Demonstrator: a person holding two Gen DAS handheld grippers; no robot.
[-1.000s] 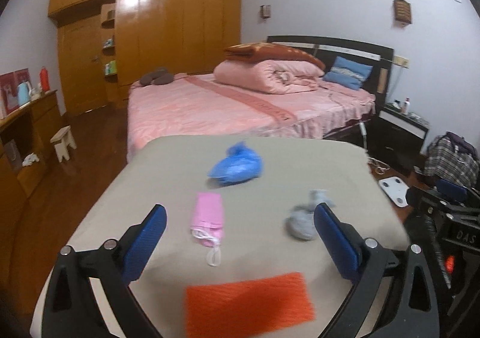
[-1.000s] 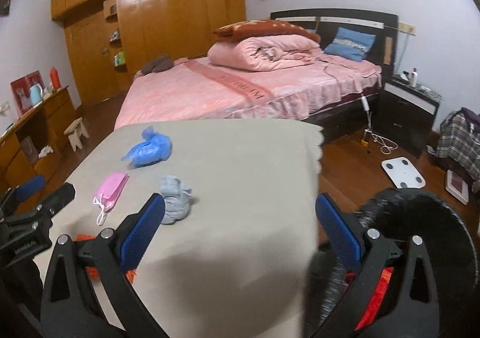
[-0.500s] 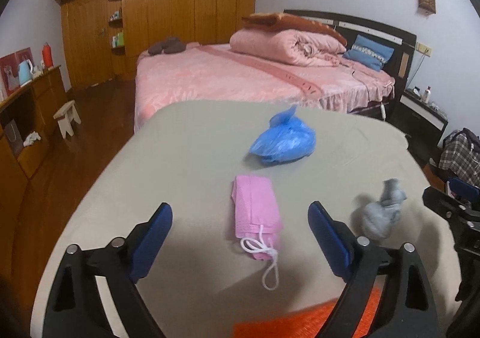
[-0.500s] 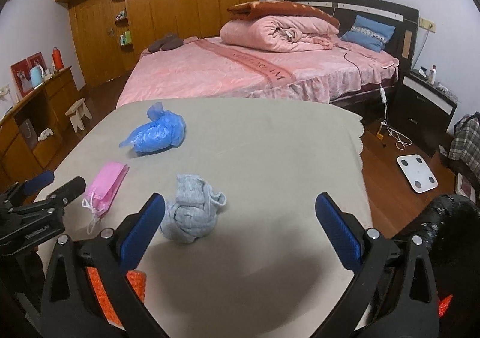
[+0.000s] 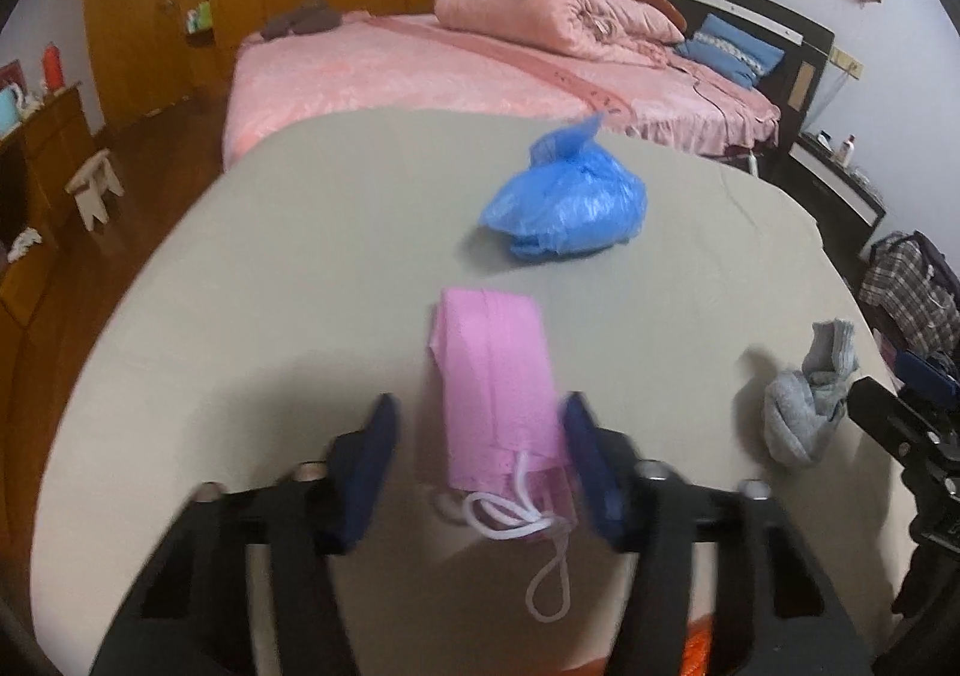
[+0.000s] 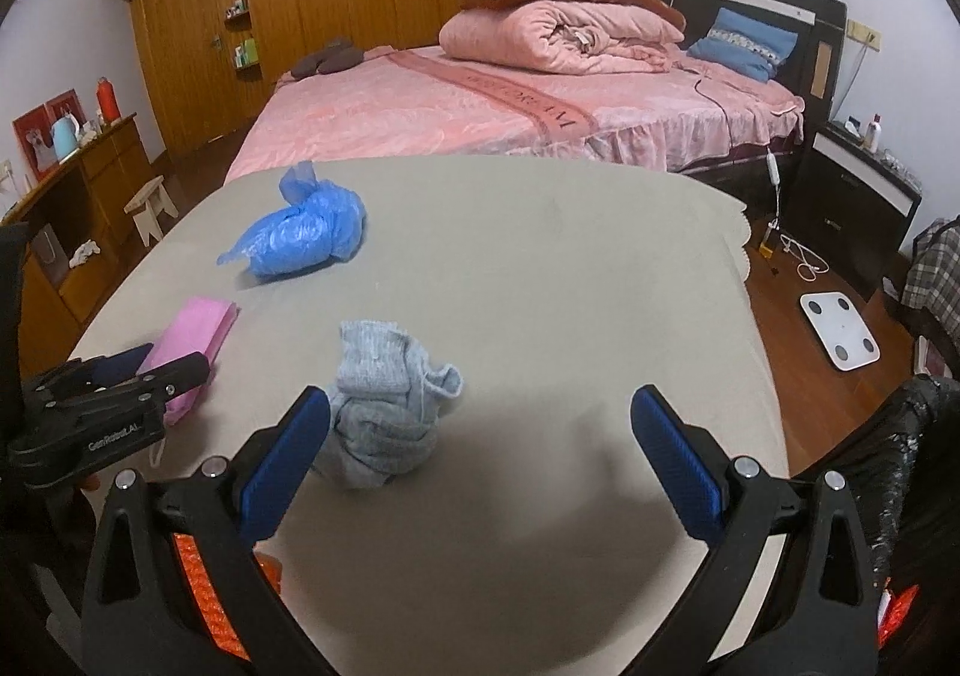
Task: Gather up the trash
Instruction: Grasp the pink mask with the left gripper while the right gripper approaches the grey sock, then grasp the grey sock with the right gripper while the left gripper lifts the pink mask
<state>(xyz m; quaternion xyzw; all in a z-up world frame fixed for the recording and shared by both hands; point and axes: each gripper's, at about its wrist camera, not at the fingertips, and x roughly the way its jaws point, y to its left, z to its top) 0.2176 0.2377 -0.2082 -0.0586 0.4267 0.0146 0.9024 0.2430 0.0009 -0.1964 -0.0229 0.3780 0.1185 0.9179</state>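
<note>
A pink face mask (image 5: 495, 376) lies flat on the grey-beige tablecloth (image 5: 300, 286), its white ear loops toward me. My left gripper (image 5: 480, 412) straddles its near end with the jaws closing. The right pad (image 5: 591, 466) is at the mask's edge and the left pad (image 5: 369, 466) stands clear of it. A crumpled blue plastic bag (image 5: 567, 208) sits farther back. A balled grey sock (image 6: 384, 406) rests just inside the left finger of my open right gripper (image 6: 480, 400), untouched. The right wrist view also shows the mask (image 6: 192, 334), the bag (image 6: 300, 232) and the left gripper (image 6: 144, 370).
An orange mesh piece (image 6: 198, 574) lies at the table's near edge under my right gripper. A black trash bag (image 6: 900, 466) stands off the table's right side. Beyond the table are a pink bed (image 6: 480, 105), a nightstand (image 6: 858, 196) and a white scale (image 6: 840, 331) on the wooden floor.
My left gripper has come forward and down over the pink mask, and its jaws have narrowed around it. The right gripper has advanced and lowered until the grey sock sits by its left finger.
</note>
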